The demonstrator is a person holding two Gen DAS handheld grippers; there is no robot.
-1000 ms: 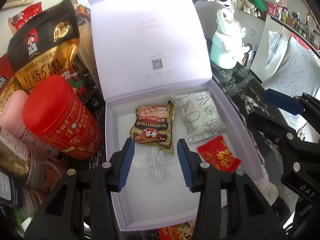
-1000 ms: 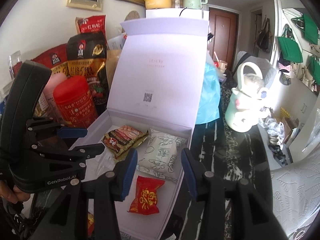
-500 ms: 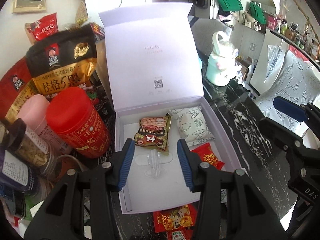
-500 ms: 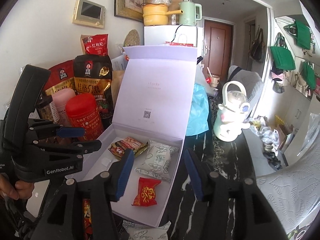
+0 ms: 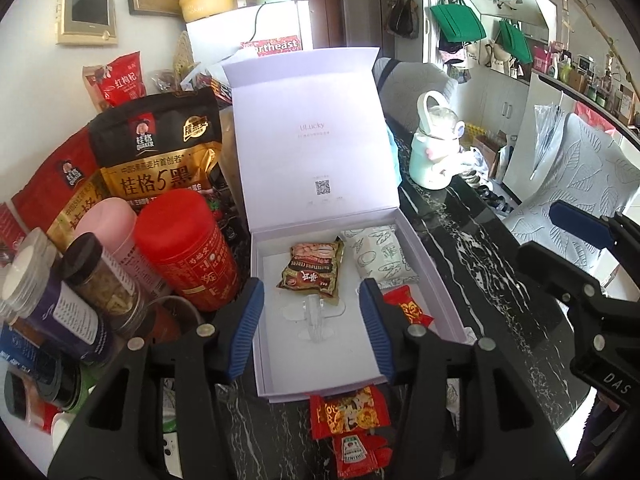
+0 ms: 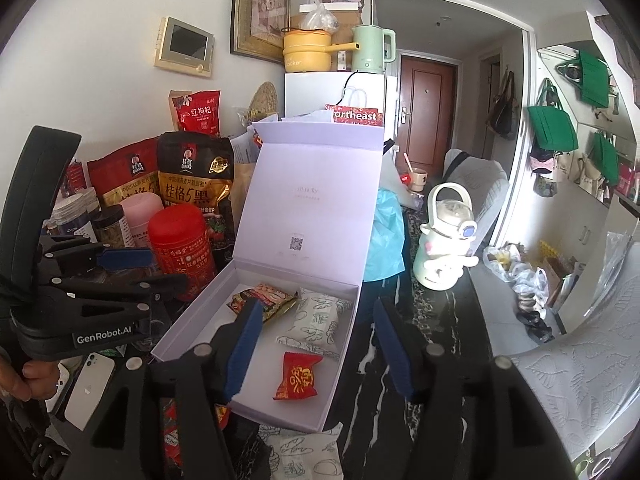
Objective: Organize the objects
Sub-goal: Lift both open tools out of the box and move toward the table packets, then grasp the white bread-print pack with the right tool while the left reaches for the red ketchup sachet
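Observation:
A pale lilac gift box (image 5: 432, 280) (image 6: 344, 360) stands open on the dark marble table, lid upright. Inside lie a brown cereal packet (image 5: 314, 270) (image 6: 264, 298), a white patterned pouch (image 5: 378, 258) (image 6: 318, 316), a small red packet (image 5: 408, 308) (image 6: 298, 376) and a clear plastic piece (image 5: 314, 316). In front of the box lie a red snack packet (image 5: 348, 410) and a ketchup sachet (image 5: 354, 446). Another white pouch (image 6: 304, 454) lies at the near edge. My left gripper (image 5: 312, 330) is open and empty, above the box's front. My right gripper (image 6: 318, 350) is open and empty, over the box's right side.
Left of the box stand a red canister (image 5: 188, 248), a pink tube (image 5: 116, 232), jars (image 5: 100, 280) and oat bags (image 5: 160, 152). A mint kettle-shaped bottle (image 5: 436, 152) (image 6: 444, 244) stands at the right rear. A phone (image 6: 90, 384) lies at the left. A white padded chair (image 5: 580, 184) is right.
Both grippers have drawn back and up from the box, so more of the table and room shows. Both stay open and empty. The box contents have not moved.

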